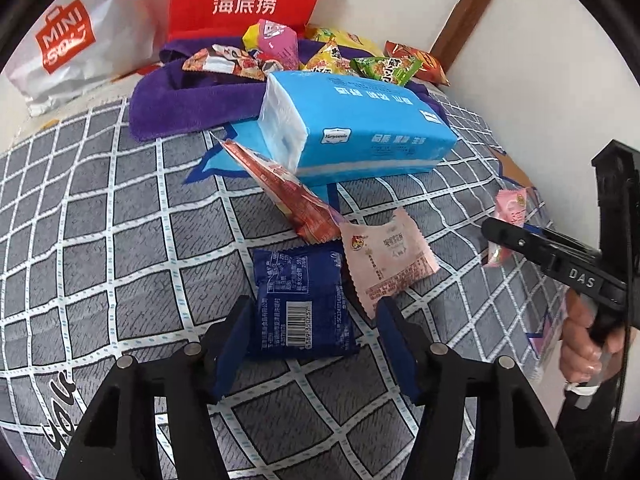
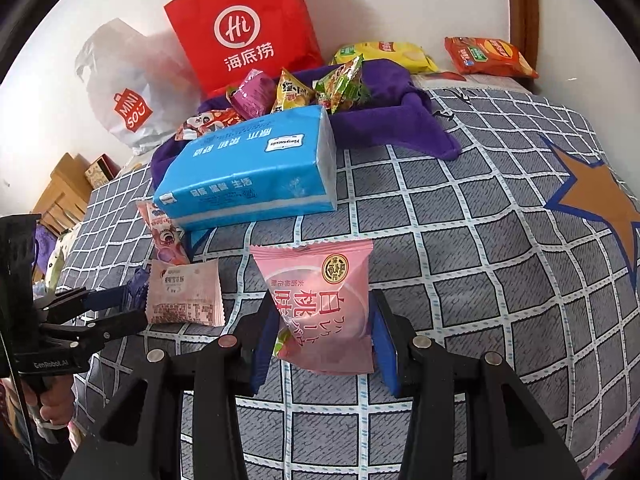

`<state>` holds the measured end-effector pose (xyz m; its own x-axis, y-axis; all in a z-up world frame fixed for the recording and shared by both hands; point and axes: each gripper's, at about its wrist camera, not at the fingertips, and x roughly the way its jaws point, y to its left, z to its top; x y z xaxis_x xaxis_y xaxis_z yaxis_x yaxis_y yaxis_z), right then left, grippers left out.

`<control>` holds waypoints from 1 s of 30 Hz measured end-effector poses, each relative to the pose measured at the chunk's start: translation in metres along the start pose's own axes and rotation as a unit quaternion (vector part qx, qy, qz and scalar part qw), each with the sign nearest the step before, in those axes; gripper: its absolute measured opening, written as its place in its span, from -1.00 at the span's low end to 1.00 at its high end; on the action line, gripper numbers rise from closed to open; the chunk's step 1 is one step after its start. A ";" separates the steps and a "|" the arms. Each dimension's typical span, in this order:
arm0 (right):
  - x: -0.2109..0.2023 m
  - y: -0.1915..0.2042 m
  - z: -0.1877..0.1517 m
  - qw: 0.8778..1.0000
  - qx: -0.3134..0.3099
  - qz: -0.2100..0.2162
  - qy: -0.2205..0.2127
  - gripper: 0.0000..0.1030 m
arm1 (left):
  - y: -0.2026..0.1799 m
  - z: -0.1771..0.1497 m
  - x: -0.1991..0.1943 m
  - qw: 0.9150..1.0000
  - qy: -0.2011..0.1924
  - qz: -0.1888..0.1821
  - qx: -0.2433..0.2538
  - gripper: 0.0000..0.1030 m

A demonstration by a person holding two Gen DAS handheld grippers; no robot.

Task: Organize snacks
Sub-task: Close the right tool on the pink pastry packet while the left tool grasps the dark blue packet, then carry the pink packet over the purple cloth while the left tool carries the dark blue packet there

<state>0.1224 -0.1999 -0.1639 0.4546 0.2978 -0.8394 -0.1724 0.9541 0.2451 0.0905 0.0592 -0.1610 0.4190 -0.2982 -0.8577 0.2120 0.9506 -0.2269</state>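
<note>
Navy packet [image 1: 302, 304] is straddled lengthwise by half-open, empty left claw [image 1: 308, 344]; pink packet [image 2: 324, 304] is pinched in right claw [image 2: 324, 344].

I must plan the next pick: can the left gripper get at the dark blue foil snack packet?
Probably yes: the dark blue foil snack packet lies flat between the left gripper's spread fingers, uncovered.

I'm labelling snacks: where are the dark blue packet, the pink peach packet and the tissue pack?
dark blue packet [image 1: 302, 304], left wrist view, barcode side.
pink peach packet [image 2: 324, 304], right wrist view, printed front.
tissue pack [image 1: 360, 120], left wrist view, top face.
</note>
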 end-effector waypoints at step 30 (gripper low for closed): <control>0.015 0.001 -0.019 0.997 -0.040 -0.026 -0.055 -0.14 | -0.002 -0.007 0.006 0.992 -0.068 0.103 0.006 -0.07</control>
<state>0.1127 -0.1955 -0.1853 0.5565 0.2533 -0.7913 -0.2134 0.9640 0.1585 0.0866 0.0561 -0.1687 0.5699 -0.1080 -0.8146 0.1195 0.9917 -0.0479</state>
